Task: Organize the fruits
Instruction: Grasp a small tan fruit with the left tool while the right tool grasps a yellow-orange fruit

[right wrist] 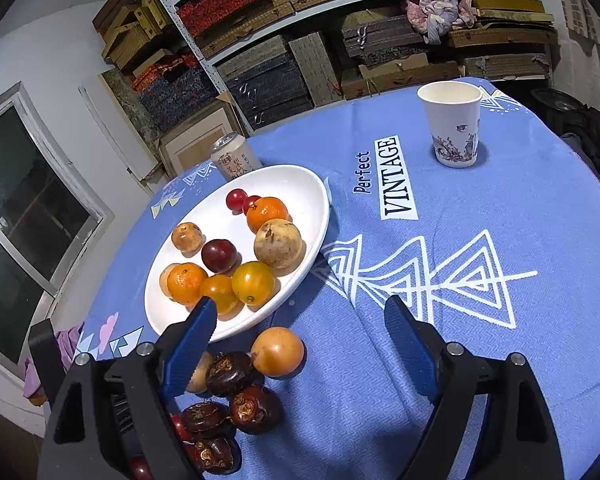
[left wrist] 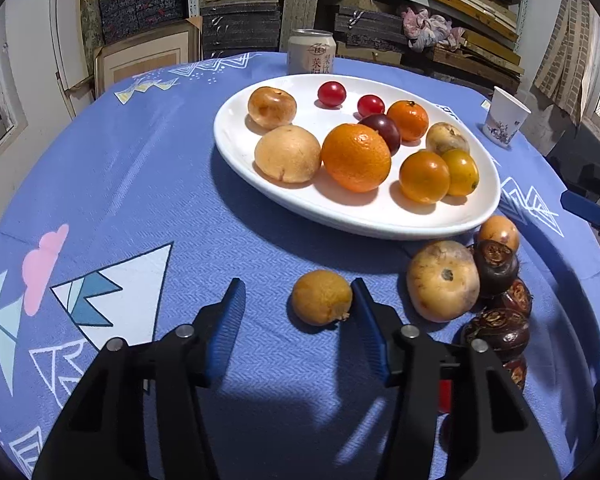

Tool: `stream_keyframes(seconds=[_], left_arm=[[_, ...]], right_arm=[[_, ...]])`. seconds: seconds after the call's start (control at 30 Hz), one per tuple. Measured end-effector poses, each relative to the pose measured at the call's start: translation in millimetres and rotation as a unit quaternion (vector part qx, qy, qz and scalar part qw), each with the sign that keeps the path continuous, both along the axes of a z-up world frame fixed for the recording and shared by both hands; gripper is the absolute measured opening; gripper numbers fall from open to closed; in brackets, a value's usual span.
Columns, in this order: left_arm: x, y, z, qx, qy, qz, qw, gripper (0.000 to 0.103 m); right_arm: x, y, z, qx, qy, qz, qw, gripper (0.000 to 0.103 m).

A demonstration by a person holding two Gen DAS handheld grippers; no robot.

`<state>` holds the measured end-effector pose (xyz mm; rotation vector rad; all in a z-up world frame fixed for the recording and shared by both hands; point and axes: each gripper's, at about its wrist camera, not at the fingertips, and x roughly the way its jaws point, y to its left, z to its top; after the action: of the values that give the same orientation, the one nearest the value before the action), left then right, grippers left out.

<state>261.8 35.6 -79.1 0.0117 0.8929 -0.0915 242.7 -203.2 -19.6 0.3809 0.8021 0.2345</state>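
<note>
Lower centre: small yellow-brown fruit (left wrist: 321, 297) on the counter (left wrist: 140, 184) between the gaping left tongs (left wrist: 298, 300), against the right-hand pad; right tongs (right wrist: 300, 320) agape, empty.

Both wrist views angled down, sharing plate (left wrist: 452, 226)

1. White plate (left wrist: 380, 224) — one; on it ten fruits, two of them red cherry tomatoes (left wrist: 331, 94).
2. Off the plate, at its 5 o'clock: three tan-yellow fruits (left wrist: 321, 297), at least four dark water chestnuts (left wrist: 495, 268).
3. One can (left wrist: 311, 52), one paper cup (left wrist: 504, 117).
</note>
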Motion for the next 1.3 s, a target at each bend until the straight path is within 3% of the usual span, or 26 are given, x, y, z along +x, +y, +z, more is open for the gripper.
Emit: stream_keyframes(seconds=[0.13,0.2,0.37,0.8,1.0,1.2,1.3], left_arm=[[6.5,22.2,-0.5,0.003,0.001,0.036,0.9993,0.05],[8.9,34.3,-0.4,-0.004,0.003,0.054,0.9985,0.036],[6.3,34.5,-0.1,0.001,0.001,0.048,0.9988,0.029],[-11.1,37.1,4.0,-0.01,-0.013,0.044,0.9989,0.029],[-11.2,32.0,4.3,-0.003,-0.012,0.036,0.9993,0.029],[-10.5,31.0,4.0,-0.002,-0.01,0.033,0.9994,0.029],[-9.2,29.9,3.9,0.0,-0.009,0.032,0.9995,0.029]], right_arm=[[-0.3,2.8,-0.8,-0.004,0.002,0.007,1.0,0.087],[-1.3,6.1,-1.6,-0.008,0.004,0.012,1.0,0.087],[-5.2,19.1,-2.5,-0.033,0.003,0.037,0.999,0.087],[-20.7,43.3,-15.0,-0.096,0.006,0.09,0.991,0.086],[-25.9,54.9,-23.9,-0.137,0.011,0.107,0.985,0.07],[-17.4,45.4,-32.2,-0.177,0.018,0.075,0.981,0.066],[-13.0,32.5,-34.4,-0.151,0.029,0.062,0.986,0.066]])
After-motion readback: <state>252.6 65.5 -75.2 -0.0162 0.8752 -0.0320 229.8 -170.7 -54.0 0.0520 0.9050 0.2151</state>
